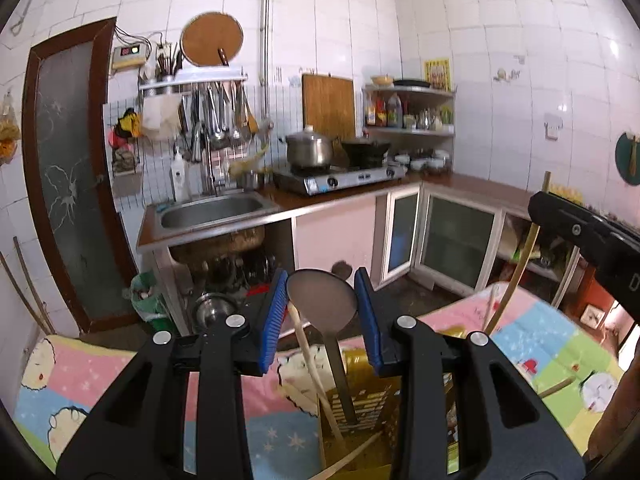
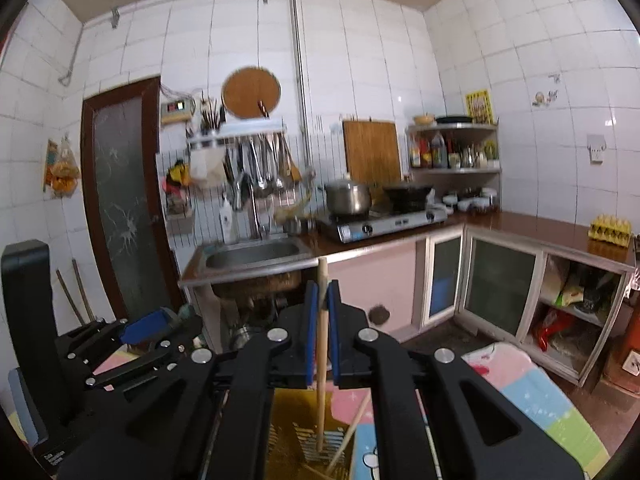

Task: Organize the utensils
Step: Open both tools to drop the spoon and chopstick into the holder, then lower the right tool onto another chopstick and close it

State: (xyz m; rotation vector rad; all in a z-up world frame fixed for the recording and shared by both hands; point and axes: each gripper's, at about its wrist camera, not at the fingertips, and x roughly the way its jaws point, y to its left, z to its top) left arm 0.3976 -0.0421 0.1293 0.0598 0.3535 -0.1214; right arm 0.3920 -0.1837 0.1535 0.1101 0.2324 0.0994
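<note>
A metal spoon [image 1: 322, 300] stands upright with its round head between the blue pads of my left gripper [image 1: 321, 277], which is shut on its rim. Its handle runs down into a yellow slotted holder [image 1: 360, 404], beside a pale wooden stick [image 1: 308, 360]. My right gripper [image 2: 323, 286] is shut on an upright wooden stick [image 2: 321, 344] whose lower end reaches into the yellow holder [image 2: 292, 412]. Another thin stick [image 2: 352, 432] leans there. The right gripper's black body [image 1: 592, 240] shows at the right of the left wrist view.
A table under a cartoon-print cloth [image 1: 120, 380] lies below both grippers. Beyond are a steel sink [image 1: 212, 210], a gas stove [image 1: 340, 178] with a pot and a wok, a wall rack of hanging utensils [image 1: 216, 116], glass-door cabinets [image 1: 456, 240] and a dark door [image 1: 68, 160].
</note>
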